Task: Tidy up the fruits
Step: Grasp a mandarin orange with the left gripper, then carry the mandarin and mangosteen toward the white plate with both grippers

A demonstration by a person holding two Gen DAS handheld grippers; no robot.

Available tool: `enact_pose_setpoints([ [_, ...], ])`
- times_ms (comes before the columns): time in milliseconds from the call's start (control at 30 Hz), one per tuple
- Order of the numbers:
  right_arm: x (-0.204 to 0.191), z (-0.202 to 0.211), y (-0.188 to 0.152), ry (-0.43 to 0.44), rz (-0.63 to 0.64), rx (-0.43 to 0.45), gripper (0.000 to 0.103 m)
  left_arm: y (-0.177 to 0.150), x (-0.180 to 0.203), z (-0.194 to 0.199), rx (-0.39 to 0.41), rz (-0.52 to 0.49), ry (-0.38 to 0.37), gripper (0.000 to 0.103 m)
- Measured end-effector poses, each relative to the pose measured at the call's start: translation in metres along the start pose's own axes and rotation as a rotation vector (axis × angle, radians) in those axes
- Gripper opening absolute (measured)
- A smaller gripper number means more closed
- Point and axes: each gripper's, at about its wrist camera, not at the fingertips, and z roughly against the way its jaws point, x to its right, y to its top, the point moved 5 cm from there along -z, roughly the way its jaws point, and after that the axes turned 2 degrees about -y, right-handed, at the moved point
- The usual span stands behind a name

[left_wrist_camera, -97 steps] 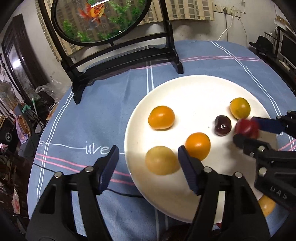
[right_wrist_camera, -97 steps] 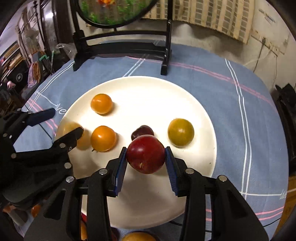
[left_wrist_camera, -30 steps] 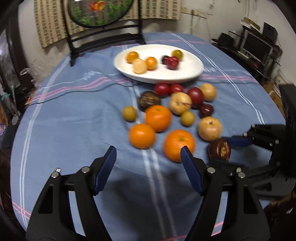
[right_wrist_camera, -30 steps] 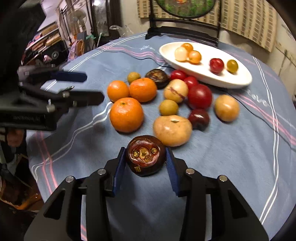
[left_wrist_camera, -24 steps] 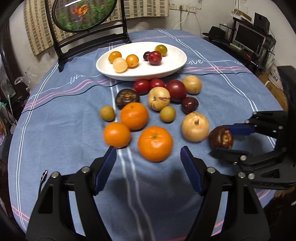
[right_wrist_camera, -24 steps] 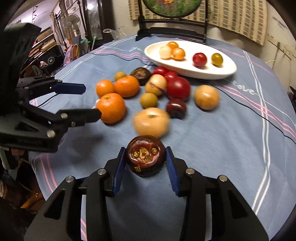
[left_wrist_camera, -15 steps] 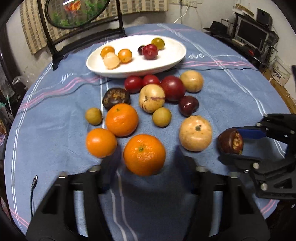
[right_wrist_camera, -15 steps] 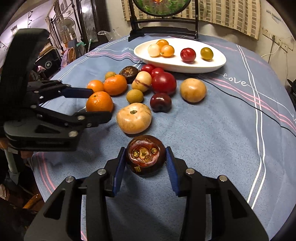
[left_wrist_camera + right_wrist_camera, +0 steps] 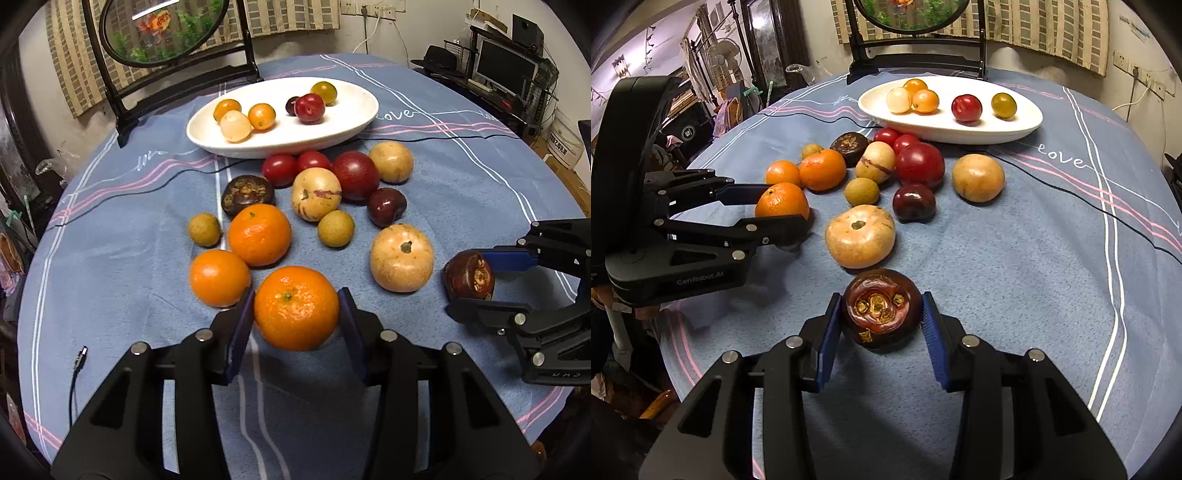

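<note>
two sets of jaws pinch round fruits: left gripper [image 9: 296,322] a dimpled orange [image 9: 296,307], right gripper [image 9: 882,326] a wrinkled mangosteen [image 9: 882,308].

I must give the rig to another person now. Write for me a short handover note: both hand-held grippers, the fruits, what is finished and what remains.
Left hand-held gripper: jaws have just been closing, now shut on the nearest orange.
Right hand-held gripper: shut on a dark brown fruit.
White plate at the far side of the table holds six small fruits.
About a dozen fruits lie loose on the blue tablecloth between plate and grippers.
Done: six fruits plated.
Left: place the two gripped fruits, then sort the loose ones.
</note>
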Motion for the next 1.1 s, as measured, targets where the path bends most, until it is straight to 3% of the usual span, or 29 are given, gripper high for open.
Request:
enact_pose_setpoints([
  [600, -0.015, 0.002, 0.012, 0.013, 0.026, 0.015, 0.043, 0.006, -0.009, 0.015, 0.043, 0.003, 0.014, 0.046],
  [1100, 0.007, 0.023, 0.071, -0.017, 0.019, 0.118, 0.043, 0.069, -0.033, 0.021, 0.117, -0.008, 0.063, 0.046],
])
